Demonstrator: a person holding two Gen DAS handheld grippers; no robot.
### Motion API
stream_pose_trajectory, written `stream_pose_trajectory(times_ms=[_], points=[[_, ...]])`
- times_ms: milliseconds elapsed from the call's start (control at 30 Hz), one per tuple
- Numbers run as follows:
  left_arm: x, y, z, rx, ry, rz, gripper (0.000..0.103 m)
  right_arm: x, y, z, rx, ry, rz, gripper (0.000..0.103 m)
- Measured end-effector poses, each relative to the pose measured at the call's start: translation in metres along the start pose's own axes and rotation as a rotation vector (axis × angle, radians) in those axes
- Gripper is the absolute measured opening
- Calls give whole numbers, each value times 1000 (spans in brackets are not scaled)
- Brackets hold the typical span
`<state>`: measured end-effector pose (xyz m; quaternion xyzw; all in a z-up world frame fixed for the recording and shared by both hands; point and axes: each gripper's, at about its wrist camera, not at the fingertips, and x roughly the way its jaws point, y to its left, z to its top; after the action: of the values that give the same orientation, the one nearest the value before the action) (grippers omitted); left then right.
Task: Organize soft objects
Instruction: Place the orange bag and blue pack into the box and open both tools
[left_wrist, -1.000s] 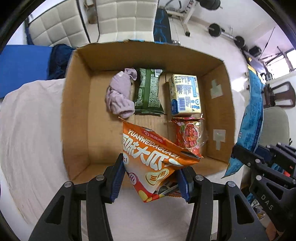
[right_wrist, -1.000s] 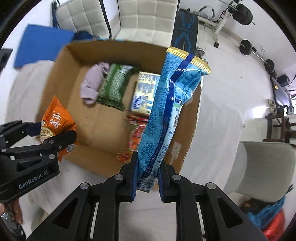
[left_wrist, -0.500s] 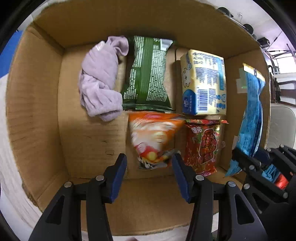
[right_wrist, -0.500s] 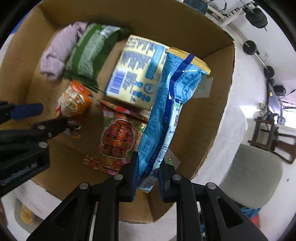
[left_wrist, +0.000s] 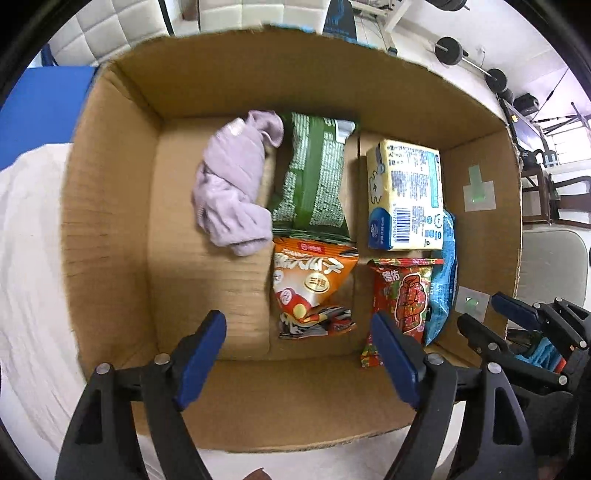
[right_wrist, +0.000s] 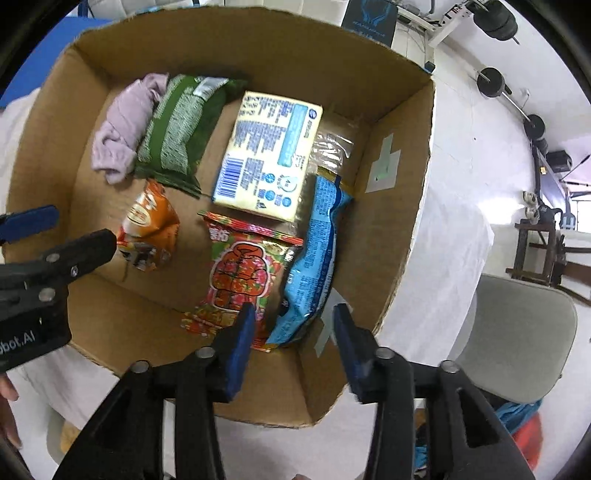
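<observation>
Left wrist view: the left gripper (left_wrist: 297, 345) is hovering with jaws apart and empty over the orange snack bag (left_wrist: 312, 290), which is lying flat inside the cardboard box (left_wrist: 110, 221). The right gripper (right_wrist: 293, 343) is likewise gaping, empty, above the blue packet (right_wrist: 314, 258), which is leaning against the box's right wall, probably to fill the remaining gap. Packets are sitting in rows beside a lilac cloth (left_wrist: 231, 184). The box is resting on a white sheet (left_wrist: 26, 258); barbell weights (right_wrist: 491, 81) are lying beyond.
</observation>
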<state>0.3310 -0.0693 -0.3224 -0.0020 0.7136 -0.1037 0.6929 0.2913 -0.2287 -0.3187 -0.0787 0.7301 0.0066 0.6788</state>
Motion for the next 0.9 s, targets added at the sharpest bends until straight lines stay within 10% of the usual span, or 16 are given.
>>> stream_pose_trajectory(times_ms=[167, 667, 900], points=[[-20, -1, -8, -19, -56, 26, 102, -12, 8, -11, 50, -25, 47, 61], [-53, 11, -30, -33, -194, 130, 102, -15, 15, -34, 172, -99, 123, 103], [-58, 14, -41, -38, -218, 158, 102, -26, 15, -40, 195, -142, 104, 103]])
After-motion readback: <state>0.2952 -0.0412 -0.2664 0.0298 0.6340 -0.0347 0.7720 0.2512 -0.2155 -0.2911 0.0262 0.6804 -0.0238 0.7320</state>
